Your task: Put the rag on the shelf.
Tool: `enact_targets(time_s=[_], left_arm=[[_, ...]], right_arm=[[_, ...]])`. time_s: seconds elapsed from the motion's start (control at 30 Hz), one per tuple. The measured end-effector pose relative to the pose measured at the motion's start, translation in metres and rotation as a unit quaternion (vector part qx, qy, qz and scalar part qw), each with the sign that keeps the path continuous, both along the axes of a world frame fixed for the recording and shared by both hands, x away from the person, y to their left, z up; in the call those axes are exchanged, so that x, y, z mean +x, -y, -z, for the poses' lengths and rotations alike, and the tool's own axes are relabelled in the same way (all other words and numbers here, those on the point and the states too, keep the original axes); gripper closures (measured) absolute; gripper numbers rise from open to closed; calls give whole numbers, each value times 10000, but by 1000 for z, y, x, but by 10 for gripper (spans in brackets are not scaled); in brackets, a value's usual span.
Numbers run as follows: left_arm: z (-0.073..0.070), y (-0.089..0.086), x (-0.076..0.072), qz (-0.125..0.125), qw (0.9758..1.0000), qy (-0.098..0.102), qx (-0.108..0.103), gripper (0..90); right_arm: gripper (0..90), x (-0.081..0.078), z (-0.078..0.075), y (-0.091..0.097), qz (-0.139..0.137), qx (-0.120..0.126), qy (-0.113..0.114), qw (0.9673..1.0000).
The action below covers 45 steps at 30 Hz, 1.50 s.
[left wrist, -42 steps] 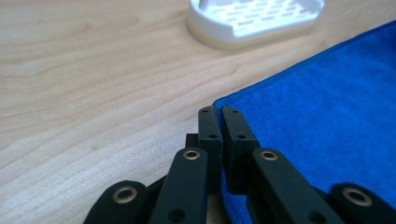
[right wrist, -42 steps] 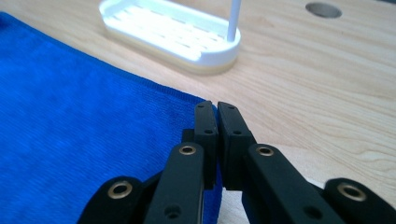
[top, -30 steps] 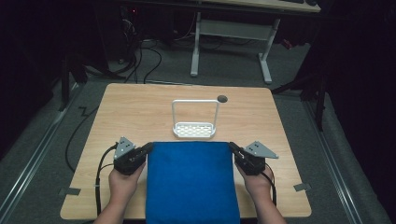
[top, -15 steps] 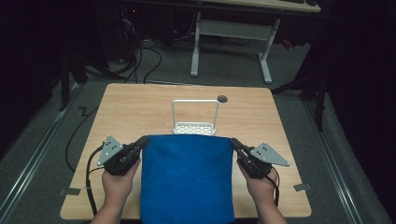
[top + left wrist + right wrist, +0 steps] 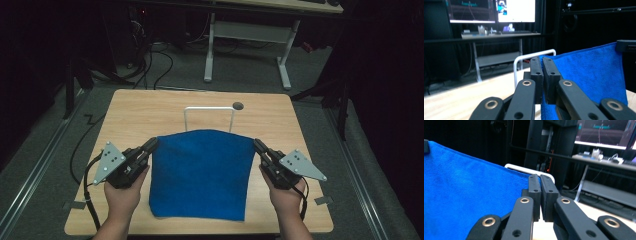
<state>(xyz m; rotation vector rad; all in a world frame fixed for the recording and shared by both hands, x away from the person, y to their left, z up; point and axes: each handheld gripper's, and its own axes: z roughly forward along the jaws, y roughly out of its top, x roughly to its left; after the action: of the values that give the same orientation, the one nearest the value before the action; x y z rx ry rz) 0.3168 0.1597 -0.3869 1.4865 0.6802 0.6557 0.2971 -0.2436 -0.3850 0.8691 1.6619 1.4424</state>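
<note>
A person sits at a wooden table (image 5: 150, 115) and holds a two-jaw gripper in each hand. Between the two grippers hangs a blue cloth (image 5: 200, 172), stretched out like a sheet held up by its top corners.

The left gripper (image 5: 150, 146) has its jaws pressed together on the top left corner of the cloth. In the left gripper view, the two black jaws stand side by side with almost no gap, and the blue fabric runs out from between them to the right. The left hand (image 5: 122, 197) grips the body of the tool, just below and behind the jaws.

The right gripper (image 5: 259, 146) is likewise clamped on the top right corner of the cloth. In the right gripper view, its jaws are closed together and the cloth spreads away to the left of them. The right hand (image 5: 285, 195) holds that tool from behind.

The upper edge of the cloth spans from one set of fingertips to the other, bowing slightly upward in the middle. From there the cloth falls toward the person, and its lower edge lies on the table near the front rim, between the two wrists.

Just beyond the raised upper edge, farther from the person than the fingertips, stands a white wire rack (image 5: 209, 112). Its rounded top bar shows above the cloth.
</note>
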Motion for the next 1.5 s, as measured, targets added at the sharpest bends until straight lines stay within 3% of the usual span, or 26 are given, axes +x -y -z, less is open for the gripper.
enact_targets(time_s=[0.1, 0.47, 0.63, 0.87, 1.23, 1.5], left_arm=[[-12, 4, 2, 18, 9998, 164, 58, 879], [-55, 6, 15, -34, 9981, 621, 28, 882], [-65, 4, 22, -99, 9976, 688, 49, 882], [-66, 3, 35, -161, 9978, 614, 164, 883], [-78, 5, 86, -337, 9968, 468, 556, 883], [-91, 11, 122, -640, 9916, 551, 979, 883]], right_arm=[[885, 1, -7, 0, -3, 32, 89, 10000], [886, 10, -60, 2, 66, 66, 584, 9983], [886, 15, -72, 5, 120, 117, 652, 9977], [888, 24, -74, 8, 183, 154, 623, 9978], [889, 67, -89, 14, 341, 320, 381, 9982], [889, 105, -100, 8, 506, 157, 347, 9980]])
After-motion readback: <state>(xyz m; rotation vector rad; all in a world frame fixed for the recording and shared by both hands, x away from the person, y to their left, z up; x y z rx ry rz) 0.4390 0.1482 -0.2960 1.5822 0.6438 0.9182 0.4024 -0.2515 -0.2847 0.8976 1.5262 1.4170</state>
